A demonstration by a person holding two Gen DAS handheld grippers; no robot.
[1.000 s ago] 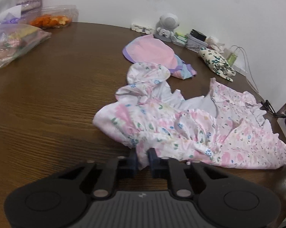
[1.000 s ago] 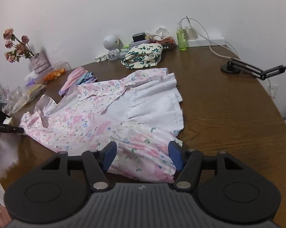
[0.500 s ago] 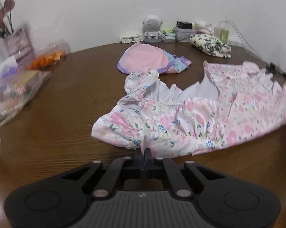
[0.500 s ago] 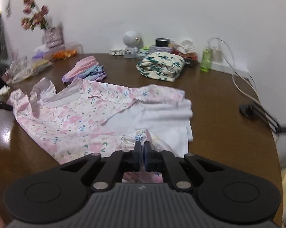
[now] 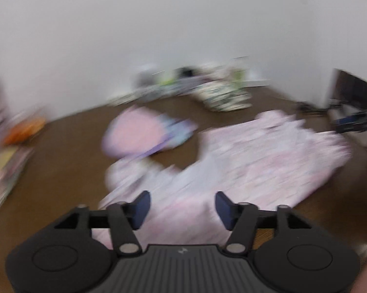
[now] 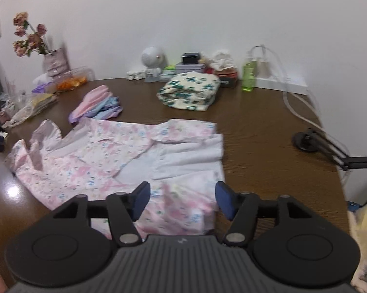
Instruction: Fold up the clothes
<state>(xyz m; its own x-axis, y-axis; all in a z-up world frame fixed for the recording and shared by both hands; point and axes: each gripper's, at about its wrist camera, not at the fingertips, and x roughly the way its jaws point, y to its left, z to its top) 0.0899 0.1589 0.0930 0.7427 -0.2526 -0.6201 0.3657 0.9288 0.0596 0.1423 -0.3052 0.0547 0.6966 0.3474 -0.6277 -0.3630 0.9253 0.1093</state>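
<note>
Pink floral garment (image 6: 105,156) lies crumpled, white lining showing; both tongs (image 5: 182,206) (image 6: 182,201) have just spread, released.

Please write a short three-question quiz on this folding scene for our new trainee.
1. True or false: the right gripper is clamped on the pink floral garment.
2. What stands right of the folded green-flowered cloth, by the wall? A) a green bottle B) a red mug C) a kettle
3. Fill in: the small pink and blue stack lies ___ the garment on the table, towards the wall.

Key
1. False. Its jaws have just been opening and stand apart, the garment lying flat below. The left gripper is likewise open.
2. A
3. beyond, apart from it
</note>
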